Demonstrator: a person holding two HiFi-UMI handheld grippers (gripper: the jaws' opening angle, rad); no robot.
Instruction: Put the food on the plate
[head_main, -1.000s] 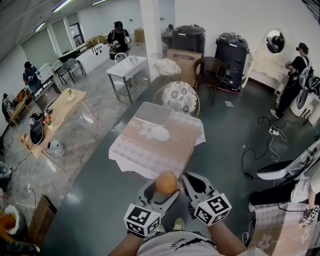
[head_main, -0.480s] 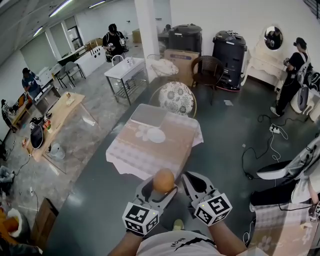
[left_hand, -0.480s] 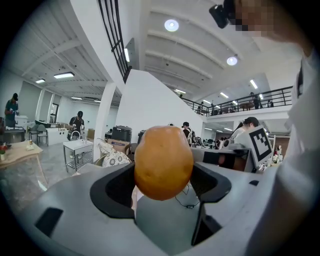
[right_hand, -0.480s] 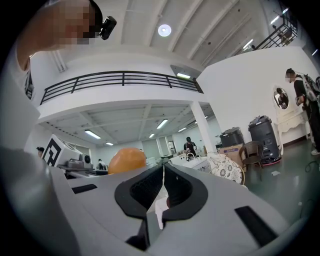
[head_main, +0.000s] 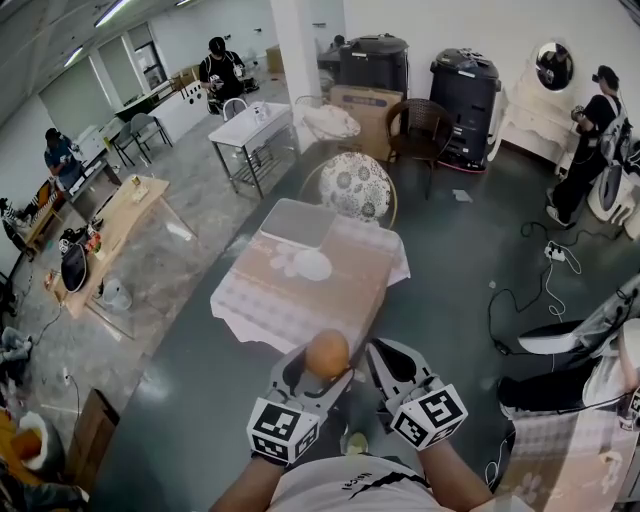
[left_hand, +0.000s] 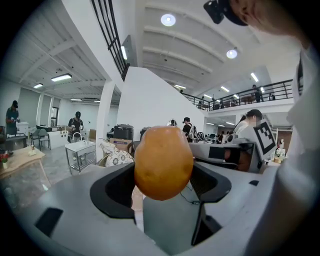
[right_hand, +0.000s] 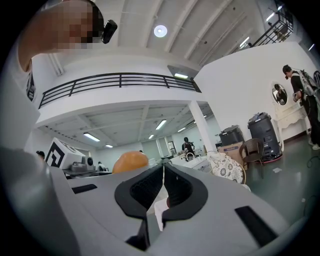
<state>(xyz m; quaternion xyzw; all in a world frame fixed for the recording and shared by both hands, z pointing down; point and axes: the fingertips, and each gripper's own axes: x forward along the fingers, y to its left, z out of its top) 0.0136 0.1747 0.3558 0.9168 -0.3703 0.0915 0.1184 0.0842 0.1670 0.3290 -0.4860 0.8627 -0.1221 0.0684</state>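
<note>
An orange, egg-shaped piece of food (head_main: 327, 354) (left_hand: 163, 162) is clamped between the jaws of my left gripper (head_main: 322, 370) (left_hand: 165, 180), held low in front of my body. My right gripper (head_main: 382, 362) (right_hand: 163, 186) is beside it on the right, jaws shut together with nothing between them; the orange food (right_hand: 130, 162) shows past its left side. A white plate (head_main: 311, 266) lies on the cloth-covered table (head_main: 270, 310) ahead of both grippers, well apart from them.
A grey tray (head_main: 299, 222) lies at the table's far end. A patterned round chair (head_main: 358, 187) stands behind the table. A wooden table (head_main: 120, 215) is at the left, cables (head_main: 530, 290) lie on the floor at the right. People stand at the room's edges.
The view has shifted slightly closer to the table. Both grippers keep their pose, and the orange food stays in the left one.
</note>
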